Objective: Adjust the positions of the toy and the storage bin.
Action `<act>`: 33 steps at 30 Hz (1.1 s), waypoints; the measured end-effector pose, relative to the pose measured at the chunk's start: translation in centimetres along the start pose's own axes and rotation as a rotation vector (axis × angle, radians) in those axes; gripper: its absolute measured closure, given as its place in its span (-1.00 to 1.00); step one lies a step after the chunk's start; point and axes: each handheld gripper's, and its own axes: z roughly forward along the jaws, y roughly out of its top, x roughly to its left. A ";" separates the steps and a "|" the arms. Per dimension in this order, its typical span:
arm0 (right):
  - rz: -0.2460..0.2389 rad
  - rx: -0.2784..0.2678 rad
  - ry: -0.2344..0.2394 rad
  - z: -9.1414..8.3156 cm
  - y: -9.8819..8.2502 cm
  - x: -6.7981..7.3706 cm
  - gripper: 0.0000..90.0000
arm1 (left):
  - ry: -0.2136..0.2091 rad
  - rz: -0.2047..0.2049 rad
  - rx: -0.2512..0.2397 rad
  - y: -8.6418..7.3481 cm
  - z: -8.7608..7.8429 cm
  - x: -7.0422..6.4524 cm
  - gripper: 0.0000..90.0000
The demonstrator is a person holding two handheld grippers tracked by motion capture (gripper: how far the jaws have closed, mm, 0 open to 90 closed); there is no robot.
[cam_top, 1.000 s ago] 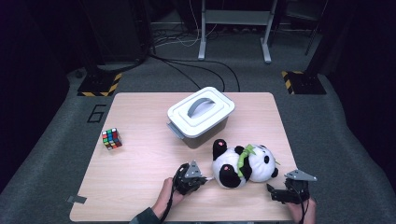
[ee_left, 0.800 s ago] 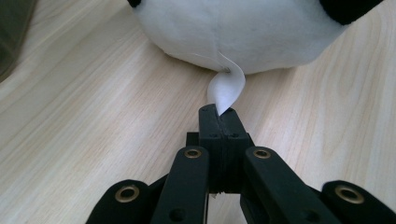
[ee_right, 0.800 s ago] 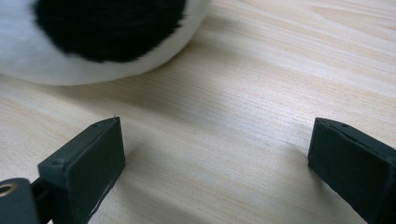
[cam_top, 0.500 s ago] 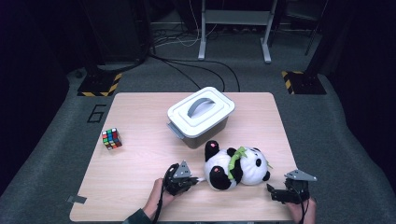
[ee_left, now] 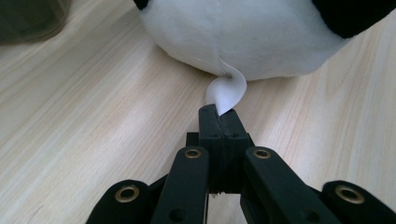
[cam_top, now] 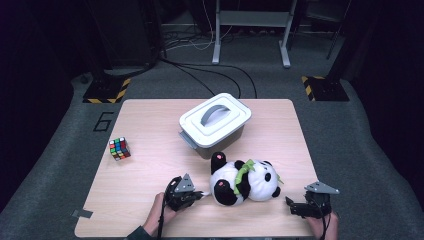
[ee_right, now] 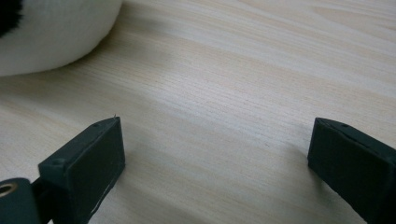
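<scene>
On the table (cam_top: 150,200), largest first, a white lidded storage box (cam_top: 215,123) stands at the far middle, and a plush panda (cam_top: 243,181) lies on its side just in front of it, toward the near edge. Beside the panda's rump the left gripper (cam_top: 192,196) lies low and level in the person's hand, jaws clamped on the toy's white fabric tag (ee_left: 226,92). Near the table's right corner the right gripper (cam_top: 296,209) rests level, jaws wide apart over bare wood, while a Rubik's cube (cam_top: 119,148) sits well apart at the left.
</scene>
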 end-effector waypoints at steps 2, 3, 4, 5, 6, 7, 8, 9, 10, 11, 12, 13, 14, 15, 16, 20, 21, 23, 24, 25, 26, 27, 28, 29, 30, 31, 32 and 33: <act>-0.001 0.000 0.000 0.0 0.0 0.0 -0.93 | -0.001 -0.004 -0.001 -0.3 -0.3 0.2 1.00; -0.001 0.000 0.000 0.0 0.0 0.0 -0.93 | -0.001 -0.004 -0.001 -0.3 -0.3 0.2 1.00; 0.000 0.000 0.000 0.0 0.0 0.0 -0.93 | 0.007 -0.004 0.000 -0.5 -0.7 0.4 1.00; -0.001 0.000 0.000 0.0 0.0 0.0 -0.93 | 0.000 -0.011 0.002 -0.7 -0.9 0.5 1.00; -0.001 0.000 0.000 0.0 0.0 0.0 -0.93 | 0.010 -0.017 -0.005 -0.8 -1.0 0.5 1.00; -0.001 0.001 0.000 0.0 0.0 0.0 -0.93 | 0.008 -0.015 0.001 -0.9 -1.2 0.7 1.00; -0.001 0.000 0.000 0.0 0.0 0.0 -0.93 | 0.005 -0.018 0.002 -1.1 -1.4 0.8 1.00; -0.001 0.000 0.000 0.0 0.0 0.0 -0.93 | 0.005 -0.018 0.002 -1.1 -1.4 0.8 1.00; -0.001 0.000 0.000 0.0 0.0 0.0 -0.93 | 0.009 -0.025 0.001 -1.3 -1.6 0.9 1.00; 0.000 0.000 0.000 0.0 0.0 0.0 -0.93 | 0.019 -0.028 -0.006 -1.5 -1.8 0.9 1.00; -0.001 0.000 0.000 0.0 0.0 0.0 -0.93 | 0.016 -0.031 -0.001 -1.6 -2.1 1.0 1.00; -0.001 0.000 0.000 0.0 0.0 0.0 -0.93 | 0.016 -0.031 -0.001 -1.6 -2.1 1.0 1.00; 0.000 0.000 -0.001 0.0 0.0 0.0 -0.93 | 0.021 -0.034 0.000 -1.8 -2.3 1.1 1.00; -0.001 0.000 -0.001 0.0 0.0 0.0 -0.93 | 0.023 -0.037 -0.002 -1.9 -2.4 1.2 1.00; 0.000 0.000 -0.002 0.0 0.0 0.0 -0.93 | 0.025 -0.045 -0.007 -2.1 -2.5 1.2 1.00; 0.001 0.000 -0.002 0.0 0.0 0.0 -0.93 | 0.031 -0.046 0.007 -2.5 -3.1 1.4 1.00; 0.000 0.000 -0.002 0.0 0.0 0.0 -0.93 | 0.036 -0.054 -0.002 -2.7 -3.2 1.4 1.00; 0.000 0.000 -0.002 0.0 0.0 0.0 -0.93 | 0.044 -0.054 -0.002 -2.9 -3.4 1.5 1.00; 0.001 0.000 -0.002 0.0 0.0 0.0 -0.93 | 0.044 -0.063 0.007 -3.1 -3.7 1.6 1.00; 0.001 0.000 -0.002 0.0 0.0 0.0 -0.93 | 0.044 -0.063 0.007 -3.1 -3.7 1.6 1.00; 0.001 0.000 -0.002 0.0 0.0 0.0 -0.93 | 0.051 -0.069 0.001 -3.4 -3.8 1.7 1.00; 0.001 0.000 -0.002 0.0 0.0 0.0 -0.93 | 0.051 -0.069 0.001 -3.4 -3.8 1.7 1.00; -0.001 0.000 -0.002 0.0 0.0 0.0 -0.93 | 0.055 -0.075 0.008 -3.7 -4.1 1.9 1.00; 0.001 0.000 -0.002 0.0 0.0 0.0 -0.93 | 0.058 -0.072 0.014 -3.8 -4.3 2.1 1.00; -0.002 0.000 -0.003 0.0 0.0 0.0 -0.93 | 0.059 -0.081 0.010 -4.0 -4.5 2.2 1.00; -0.002 0.000 -0.003 0.0 0.0 0.0 -0.93 | 0.059 -0.081 0.010 -4.0 -4.5 2.2 1.00; 0.001 0.001 -0.002 0.0 0.0 0.0 -0.93 | 0.048 -0.094 0.000 -4.2 -4.7 2.3 1.00; 0.001 0.000 -0.002 0.0 0.0 0.0 -0.93 | 0.045 -0.099 -0.004 -4.4 -5.0 2.6 1.00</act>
